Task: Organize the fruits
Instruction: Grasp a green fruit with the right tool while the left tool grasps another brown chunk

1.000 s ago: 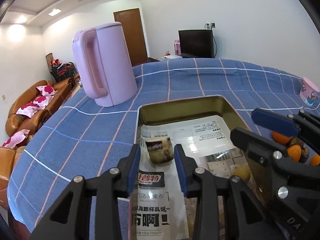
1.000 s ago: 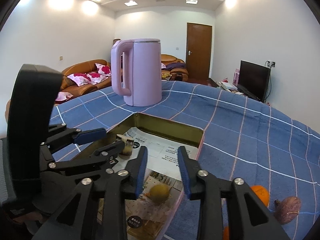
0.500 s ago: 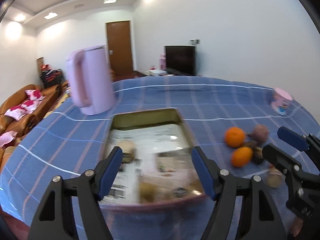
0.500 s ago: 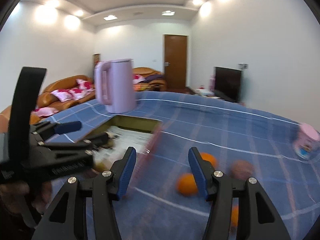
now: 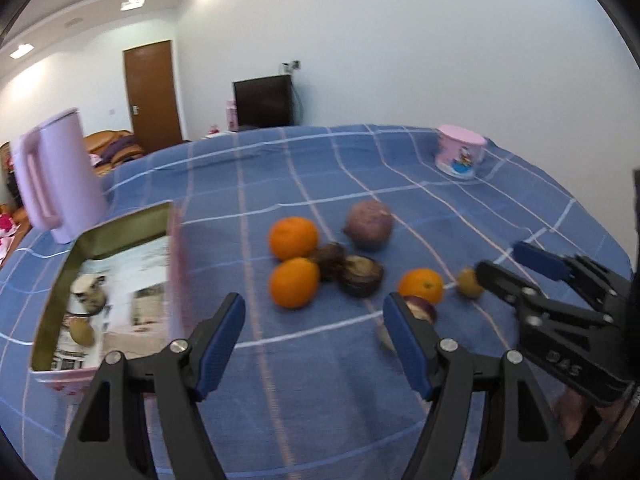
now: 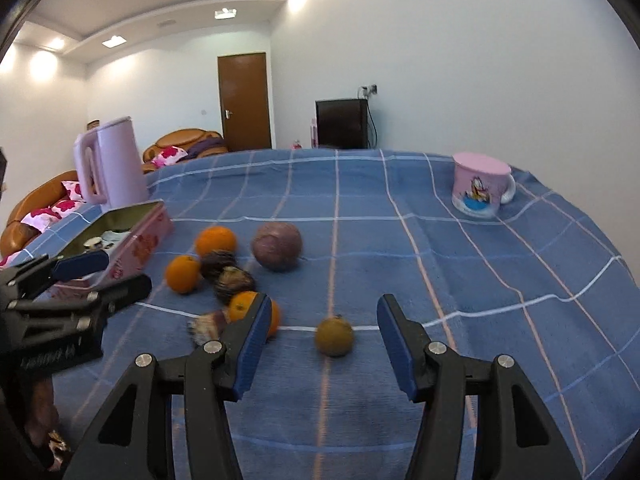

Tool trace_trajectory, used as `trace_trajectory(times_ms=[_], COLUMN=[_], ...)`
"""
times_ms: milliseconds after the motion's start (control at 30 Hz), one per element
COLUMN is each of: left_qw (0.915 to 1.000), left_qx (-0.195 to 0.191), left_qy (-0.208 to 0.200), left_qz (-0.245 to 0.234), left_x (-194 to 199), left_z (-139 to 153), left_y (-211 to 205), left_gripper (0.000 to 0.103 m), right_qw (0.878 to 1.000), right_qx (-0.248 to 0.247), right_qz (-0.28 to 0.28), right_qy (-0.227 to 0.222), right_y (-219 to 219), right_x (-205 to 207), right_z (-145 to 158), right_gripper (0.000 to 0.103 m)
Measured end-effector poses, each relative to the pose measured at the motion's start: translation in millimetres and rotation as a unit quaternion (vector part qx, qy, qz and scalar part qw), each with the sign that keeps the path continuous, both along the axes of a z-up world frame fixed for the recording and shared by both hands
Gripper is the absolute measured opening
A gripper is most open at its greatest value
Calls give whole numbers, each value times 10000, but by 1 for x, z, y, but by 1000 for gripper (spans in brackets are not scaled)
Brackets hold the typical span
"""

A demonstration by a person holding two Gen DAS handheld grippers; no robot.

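Note:
Loose fruit lies on the blue checked cloth: three oranges (image 5: 293,238) (image 5: 295,282) (image 5: 421,286), a round purple fruit (image 5: 368,224), dark halved fruits (image 5: 360,276) and a small yellow-green fruit (image 6: 334,336). At the left stands the paper-lined tin (image 5: 120,232) with fruit pieces (image 5: 86,294) inside. My left gripper (image 5: 316,340) hangs open and empty just short of the oranges. My right gripper (image 6: 322,340) is open, and the yellow-green fruit sits between its fingertips without touching the pads. Each gripper also shows in the other's view: right gripper (image 5: 514,266), left gripper (image 6: 108,274).
A pink kettle (image 6: 110,164) stands behind the tin at the far left. A pink cartoon mug (image 6: 478,186) sits upside down at the far right. The cloth falls away at the table's right edge. A sofa, a door and a television lie beyond.
Both grippers have swung right, from over the tin to the loose fruit pile. Both pairs of jaws have spread wider. The tin now sits at the left of each view.

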State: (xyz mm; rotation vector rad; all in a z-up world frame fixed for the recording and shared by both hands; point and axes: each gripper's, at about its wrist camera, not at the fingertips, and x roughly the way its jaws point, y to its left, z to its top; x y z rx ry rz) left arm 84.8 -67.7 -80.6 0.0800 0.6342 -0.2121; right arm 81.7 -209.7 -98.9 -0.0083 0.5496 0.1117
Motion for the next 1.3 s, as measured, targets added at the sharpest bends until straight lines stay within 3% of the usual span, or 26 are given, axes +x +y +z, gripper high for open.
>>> trace_trajectory(times_ms=[233, 400, 467, 567, 733, 1100, 1300], left_qw=[9991, 9987, 9981, 9974, 9964, 9945, 9916], left_qx=[151, 26, -79, -175, -283, -195, -153], left_qy=[233, 308, 368, 423, 510, 658, 877], left_qz=[-334, -407, -485, -556, -622, -792, -943], left_x=[8, 11, 11, 10, 7, 9, 16], left_z=[-9, -14, -14, -15, -16, -19, -23], left_y=[-25, -25, -23, -21, -19, -30, -40], left_gripper=[74, 74, 71, 68, 67, 66, 48], right_qw=[9987, 9976, 9962, 9947, 9947, 9974, 9986], right_qx=[173, -11, -80, -129, -185, 48, 161], right_qz=[201, 226, 308, 423, 495, 424, 328], right_qy=[442, 651, 809, 924, 882, 579, 377], right_y=[-2, 2, 4, 7, 10, 2, -2], right_x=[18, 28, 32, 34, 32, 23, 19], right_z=[-8, -15, -18, -21, -21, -14, -10], right_gripper=[57, 56, 44, 37, 28, 28, 28])
